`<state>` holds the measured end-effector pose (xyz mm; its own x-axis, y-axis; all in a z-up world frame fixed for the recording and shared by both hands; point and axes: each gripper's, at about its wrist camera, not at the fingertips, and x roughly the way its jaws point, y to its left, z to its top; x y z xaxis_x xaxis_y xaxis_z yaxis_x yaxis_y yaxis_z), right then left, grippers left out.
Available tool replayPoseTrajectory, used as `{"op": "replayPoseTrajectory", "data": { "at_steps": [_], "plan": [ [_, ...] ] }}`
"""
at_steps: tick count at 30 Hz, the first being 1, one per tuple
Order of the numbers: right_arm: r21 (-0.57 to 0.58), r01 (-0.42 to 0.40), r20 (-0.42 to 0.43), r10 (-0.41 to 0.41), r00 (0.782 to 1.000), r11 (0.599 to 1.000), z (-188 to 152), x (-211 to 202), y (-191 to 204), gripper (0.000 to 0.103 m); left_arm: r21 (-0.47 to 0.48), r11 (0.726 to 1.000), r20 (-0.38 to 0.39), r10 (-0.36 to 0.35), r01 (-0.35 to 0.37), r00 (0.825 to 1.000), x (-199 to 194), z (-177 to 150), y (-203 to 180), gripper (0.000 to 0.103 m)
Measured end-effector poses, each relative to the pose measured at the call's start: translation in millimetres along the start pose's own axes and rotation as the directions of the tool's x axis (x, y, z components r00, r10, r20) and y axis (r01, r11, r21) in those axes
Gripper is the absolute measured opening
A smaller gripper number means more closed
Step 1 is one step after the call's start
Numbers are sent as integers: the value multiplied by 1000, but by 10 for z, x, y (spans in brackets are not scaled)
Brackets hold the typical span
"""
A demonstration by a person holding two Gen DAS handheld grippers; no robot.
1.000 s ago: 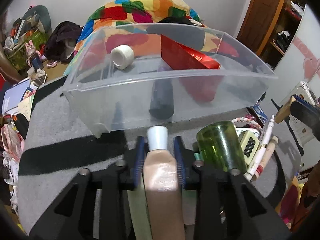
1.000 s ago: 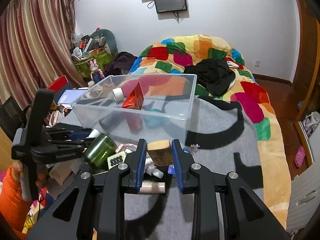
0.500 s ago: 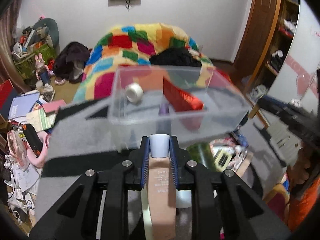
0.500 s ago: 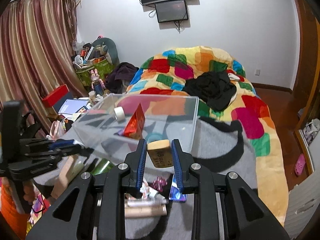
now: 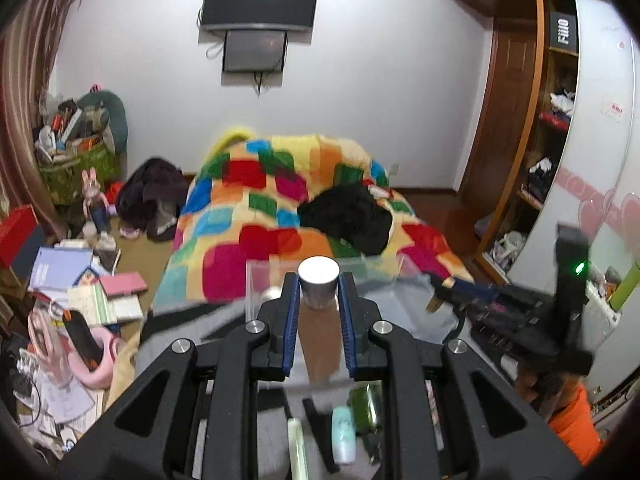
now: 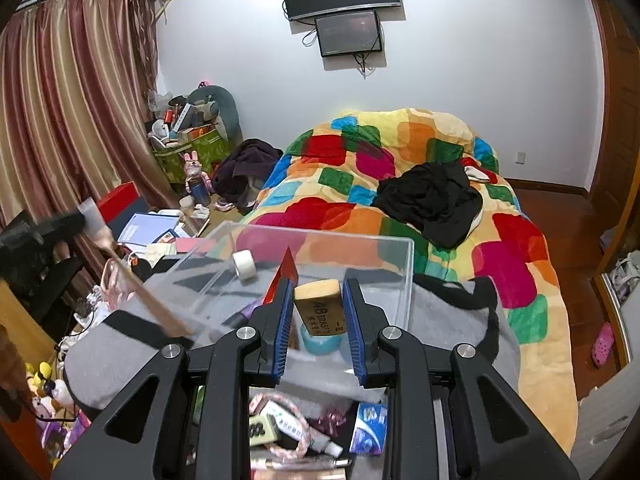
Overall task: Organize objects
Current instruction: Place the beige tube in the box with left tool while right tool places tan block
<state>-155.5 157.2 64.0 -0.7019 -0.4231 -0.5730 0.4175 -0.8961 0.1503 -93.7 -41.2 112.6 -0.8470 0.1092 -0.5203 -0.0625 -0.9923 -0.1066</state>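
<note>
My left gripper [image 5: 319,285] is shut on a beige tube with a silver-white cap [image 5: 319,280], held high in front of the clear plastic bin [image 5: 256,280]. The same tube [image 6: 132,280] shows slanting at the left of the right wrist view. My right gripper [image 6: 316,286] is shut on a tan eraser block with black print [image 6: 320,308], hovering over the near wall of the bin [image 6: 400,264]. Inside the bin lie a white tape roll [image 6: 244,264], a red triangular box [image 6: 286,276] and a blue round lid [image 6: 320,342].
Loose items lie on the grey blanket [image 6: 448,312] below the grippers: a green bottle [image 5: 366,404], a pale green tube [image 5: 343,436], a blue packet [image 6: 370,424]. Behind the bin, the patchwork quilt [image 6: 400,200] carries a black garment [image 6: 432,196]. Books and clutter [image 5: 80,288] cover the floor at left.
My left gripper has risen and tipped upward with the tube, so the bin and the pile have dropped low in its view. The right gripper has lifted the eraser toward the bin.
</note>
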Motion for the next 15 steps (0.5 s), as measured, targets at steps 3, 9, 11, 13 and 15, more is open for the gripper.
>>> {"op": "replayPoseTrajectory", "data": {
  "at_steps": [3,9,11,13,15],
  "plan": [
    [-1,5,-9,-5,1000,1000,34,73,4,23,15,1000,33,24,-25,999,20,140,-40,19],
    [-6,16,-56,-16,998,1000,-5,278,-38,23,-20,999,34,49,-48,998,246,249,23,19],
    [-8,20,-78,-21,997,1000,-36,353,-58,23,-33,998,23,63,-62,998,363,213,71,19],
    [-16,25,-109,-27,994,1000,-85,440,-76,23,-37,996,-7,76,-76,997,505,128,122,19],
    [-21,28,-133,-31,991,999,-126,501,-90,23,-47,996,-58,78,-81,995,669,15,184,19]
  ]
}}
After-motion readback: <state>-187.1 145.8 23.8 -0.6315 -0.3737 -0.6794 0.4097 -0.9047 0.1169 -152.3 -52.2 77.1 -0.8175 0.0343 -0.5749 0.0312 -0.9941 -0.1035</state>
